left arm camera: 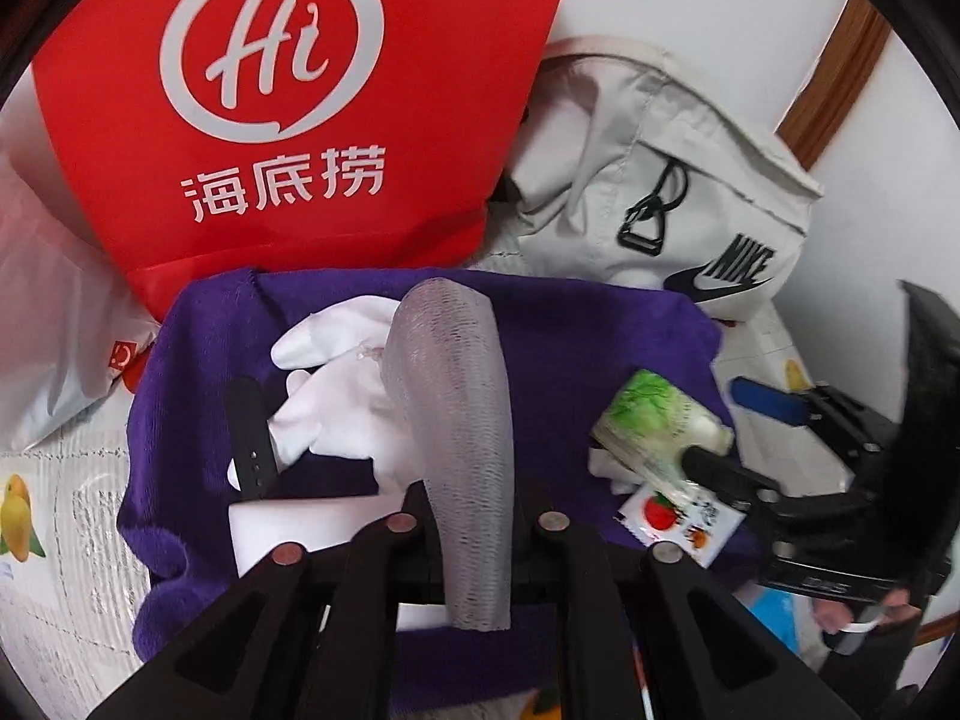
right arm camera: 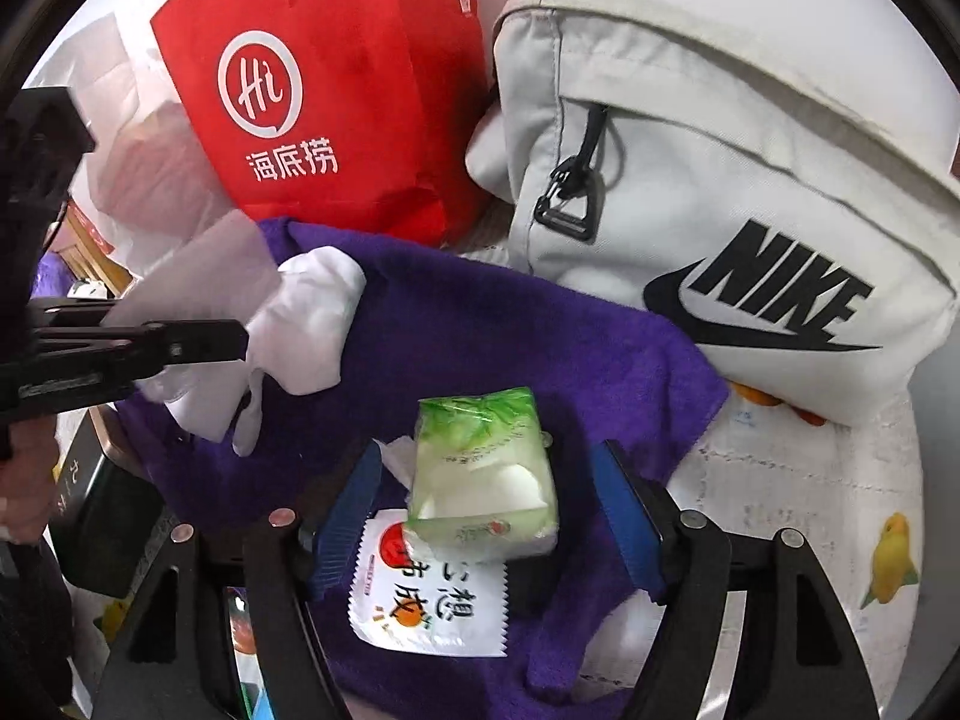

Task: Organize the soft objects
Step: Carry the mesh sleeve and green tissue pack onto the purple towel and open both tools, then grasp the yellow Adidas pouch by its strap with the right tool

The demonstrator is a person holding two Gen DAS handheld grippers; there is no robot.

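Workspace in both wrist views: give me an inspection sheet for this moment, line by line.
Surface: white fruit-print table cover, mostly under a purple towel.
Job's things: green tissue pack lying on a small printed sachet on the towel; white gloves near its far edge; grey mesh piece.
Clutter: black strap, white card, red Hi bag, white Nike bag, clear plastic bag.
Grippers: left tool shut on the mesh piece; right tool open, fingers either side of the tissue pack without touching.
Cables: nothing seen.
Surroundings: white wall, wooden trim.
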